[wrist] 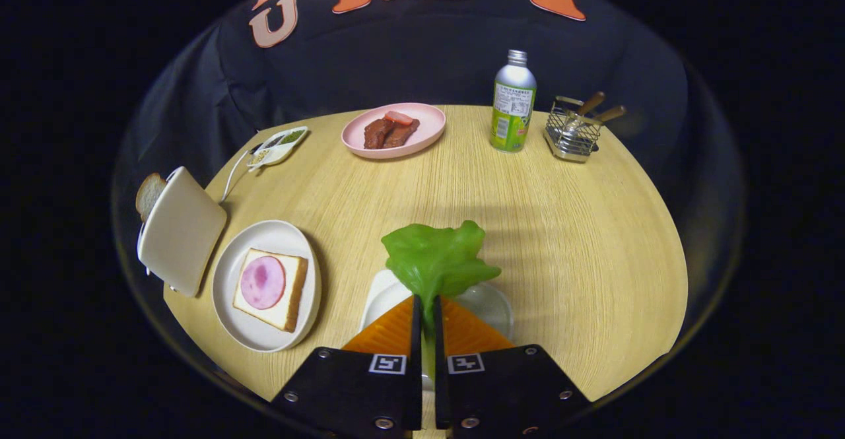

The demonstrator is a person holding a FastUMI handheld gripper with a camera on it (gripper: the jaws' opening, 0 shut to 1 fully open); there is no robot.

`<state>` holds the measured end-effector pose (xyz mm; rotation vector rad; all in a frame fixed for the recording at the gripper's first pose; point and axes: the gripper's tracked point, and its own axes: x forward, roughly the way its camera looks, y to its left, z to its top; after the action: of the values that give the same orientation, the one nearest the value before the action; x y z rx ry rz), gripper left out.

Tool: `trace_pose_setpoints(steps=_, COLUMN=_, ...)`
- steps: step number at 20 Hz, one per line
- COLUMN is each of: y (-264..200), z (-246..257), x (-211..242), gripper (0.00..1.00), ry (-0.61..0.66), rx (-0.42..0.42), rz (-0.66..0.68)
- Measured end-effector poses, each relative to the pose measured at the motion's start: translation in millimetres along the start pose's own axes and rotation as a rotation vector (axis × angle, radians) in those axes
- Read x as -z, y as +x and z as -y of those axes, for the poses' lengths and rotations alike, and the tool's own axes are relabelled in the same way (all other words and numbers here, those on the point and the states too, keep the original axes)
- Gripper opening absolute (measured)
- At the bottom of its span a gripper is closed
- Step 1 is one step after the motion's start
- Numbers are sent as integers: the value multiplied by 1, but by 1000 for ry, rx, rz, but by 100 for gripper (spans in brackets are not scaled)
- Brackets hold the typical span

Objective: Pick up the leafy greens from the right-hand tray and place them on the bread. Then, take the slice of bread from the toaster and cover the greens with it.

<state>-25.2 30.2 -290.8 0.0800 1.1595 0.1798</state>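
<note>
Fingers (426,307) pinch greens (439,257) by the stem w/ leaf flopping above the tray (492,303); thin grip could slip en route to bread (270,288), leaf missing the ham.

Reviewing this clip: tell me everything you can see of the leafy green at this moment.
The leafy green is a single bright green leaf with ruffled edges and a glossy, plastic-like look. Its narrow stem end is pinched between the fingers of the gripper, which are shut on it, so the leaf fans out just ahead of them. It hangs over the white tray, apparently lifted clear of it, to the right of the plate with the ham-topped bread.
</note>
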Motion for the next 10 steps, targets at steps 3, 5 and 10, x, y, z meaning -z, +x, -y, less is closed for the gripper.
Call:
trace_pose_setpoints(steps=3, y=-12, z=-22, x=-16, gripper=8, ry=-29, rx=-40, rz=43)
trace_pose_setpoints(steps=5, y=-18, z=-40, x=-24, gripper=8, ry=-50, rx=-71, rz=63)
trace_pose_setpoints(steps=10, y=-20, z=-93, x=-28, gripper=8, ry=-123, rx=-165, rz=61)
